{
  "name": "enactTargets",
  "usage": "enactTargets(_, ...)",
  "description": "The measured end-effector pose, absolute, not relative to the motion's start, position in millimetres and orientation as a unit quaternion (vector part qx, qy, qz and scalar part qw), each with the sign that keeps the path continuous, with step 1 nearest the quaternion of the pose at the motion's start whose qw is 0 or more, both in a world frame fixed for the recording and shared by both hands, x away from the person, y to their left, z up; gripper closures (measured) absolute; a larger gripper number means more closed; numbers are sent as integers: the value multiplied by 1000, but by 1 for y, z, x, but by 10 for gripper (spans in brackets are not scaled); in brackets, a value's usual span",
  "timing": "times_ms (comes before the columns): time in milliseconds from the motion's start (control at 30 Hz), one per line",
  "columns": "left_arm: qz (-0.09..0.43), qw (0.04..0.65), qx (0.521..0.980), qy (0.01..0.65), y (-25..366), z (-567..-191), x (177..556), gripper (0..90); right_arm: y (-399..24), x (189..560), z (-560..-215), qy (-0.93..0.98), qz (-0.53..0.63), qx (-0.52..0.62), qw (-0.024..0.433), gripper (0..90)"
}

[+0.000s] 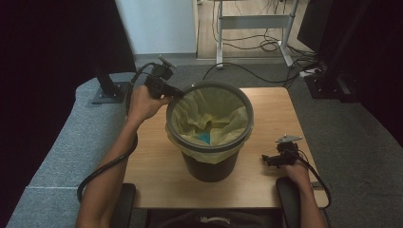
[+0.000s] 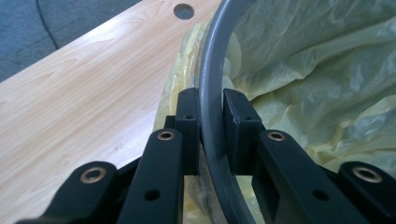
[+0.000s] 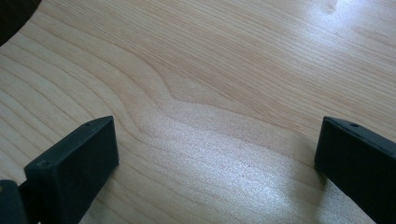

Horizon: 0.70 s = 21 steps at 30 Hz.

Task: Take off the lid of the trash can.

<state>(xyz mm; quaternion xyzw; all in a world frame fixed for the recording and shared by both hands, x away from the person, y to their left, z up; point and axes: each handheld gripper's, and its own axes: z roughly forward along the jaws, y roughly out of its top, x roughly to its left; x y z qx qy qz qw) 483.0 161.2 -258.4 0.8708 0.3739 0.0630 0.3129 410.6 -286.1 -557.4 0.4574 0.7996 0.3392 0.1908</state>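
A: Okay, biggest first. Wooden table (image 1: 266, 118) fills the middle of the high view, grey floor around it, a desk frame (image 1: 254, 28) at top centre.

B: And on the table?

A: Dark bin (image 1: 209, 166) at frame centre, upright, with a grey ring (image 1: 209, 88) round its mouth and a yellow bag liner (image 1: 223, 116) tucked under that ring, spilling over the edge. Something blue (image 1: 204, 137) sits low inside the bag; can't tell what.

B: Left gripper?

A: Left gripper (image 1: 178, 92) is at the ring's upper-left edge, held by the left hand (image 1: 142, 102). In the left gripper view the left gripper (image 2: 211, 116) has its jaws narrow, one on each side of the ring (image 2: 212, 93), pads pressed against it, liner (image 2: 317, 70) to the right. Round hole (image 2: 183, 10) in the tabletop at that view's top.

B: Right one?

A: Right gripper (image 1: 268, 160) rests at the lower right of the high view, well apart from the bin, in the right hand (image 1: 297, 171). In the right gripper view its jaws stand wide over bare wood (image 3: 210, 93), nothing between them.

B: Small stuff?

A: Black bracket (image 1: 109, 90) at upper left, off the table.
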Motion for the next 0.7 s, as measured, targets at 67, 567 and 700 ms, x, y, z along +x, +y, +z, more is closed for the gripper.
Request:
enactTargets(67,57,316,870,375,161,-256,483,784,-286,411,-557,800,339,457,191,0)
enactTargets(567,30,322,865,383,163,-239,484,790,-286,410,-557,800,339,456,190,0)
enactTargets(700,18,333,859,387,169,-235,484,790,-286,410,-557,800,339,456,190,0)
